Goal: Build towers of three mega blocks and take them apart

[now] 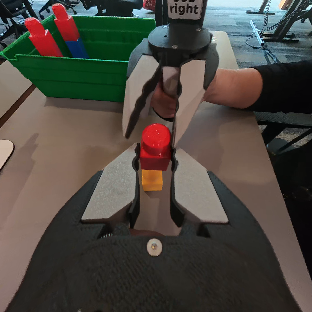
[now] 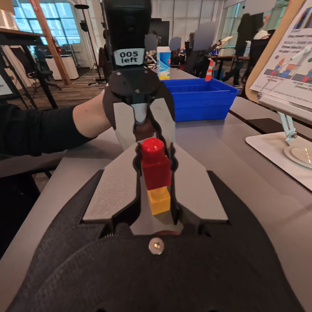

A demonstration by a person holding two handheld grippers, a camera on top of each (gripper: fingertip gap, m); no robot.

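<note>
Gripping the red block [image 1: 154,152] from both flanks, the left gripper [image 1: 155,152] is clenched on it above a yellow block [image 1: 152,183] on the tabletop [image 1: 67,152]. Rigid, light, glossy plastic is judged slippery; flat sides are preferred. Whether the right gripper [image 2: 155,152] presses cannot be told.

Grey carpet [image 1: 236,10], office chairs [image 2: 38,74], large windows [image 2: 50,25].

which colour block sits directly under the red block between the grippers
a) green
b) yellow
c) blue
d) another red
b) a yellow block is joined to the underside of the red block; the right wrist view shows the same pairing, and the only blue block stands in the green bin.
</note>
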